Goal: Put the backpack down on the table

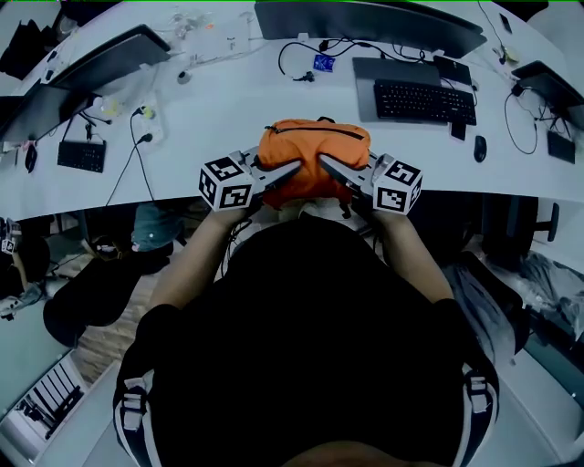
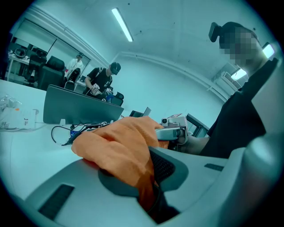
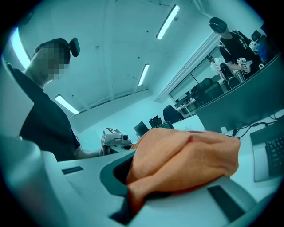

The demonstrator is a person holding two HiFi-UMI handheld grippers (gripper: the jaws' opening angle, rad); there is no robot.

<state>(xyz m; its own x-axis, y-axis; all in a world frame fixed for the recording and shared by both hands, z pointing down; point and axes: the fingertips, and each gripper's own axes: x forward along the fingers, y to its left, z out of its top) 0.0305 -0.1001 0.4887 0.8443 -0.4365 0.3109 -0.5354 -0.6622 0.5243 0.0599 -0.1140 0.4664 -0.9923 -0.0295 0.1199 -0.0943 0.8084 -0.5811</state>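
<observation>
An orange backpack (image 1: 315, 150) with a black zip hangs between my two grippers over the front edge of the white table (image 1: 228, 109). I cannot tell whether its bottom rests on the tabletop. My left gripper (image 1: 290, 171) is shut on the bag's left side. In the left gripper view the orange fabric (image 2: 120, 146) bunches between the jaws of that gripper (image 2: 151, 186). My right gripper (image 1: 328, 165) is shut on the bag's right side, with fabric (image 3: 186, 159) pinched in its jaws (image 3: 133, 195). Each gripper view shows the other gripper behind the bag.
Behind the backpack lie black cables (image 1: 301, 59). To the right are a black keyboard (image 1: 424, 98) and a mouse (image 1: 480, 148). Monitors (image 1: 365, 23) stand along the far edge, and a small keyboard (image 1: 82, 155) lies at the left. People (image 2: 102, 80) work in the background.
</observation>
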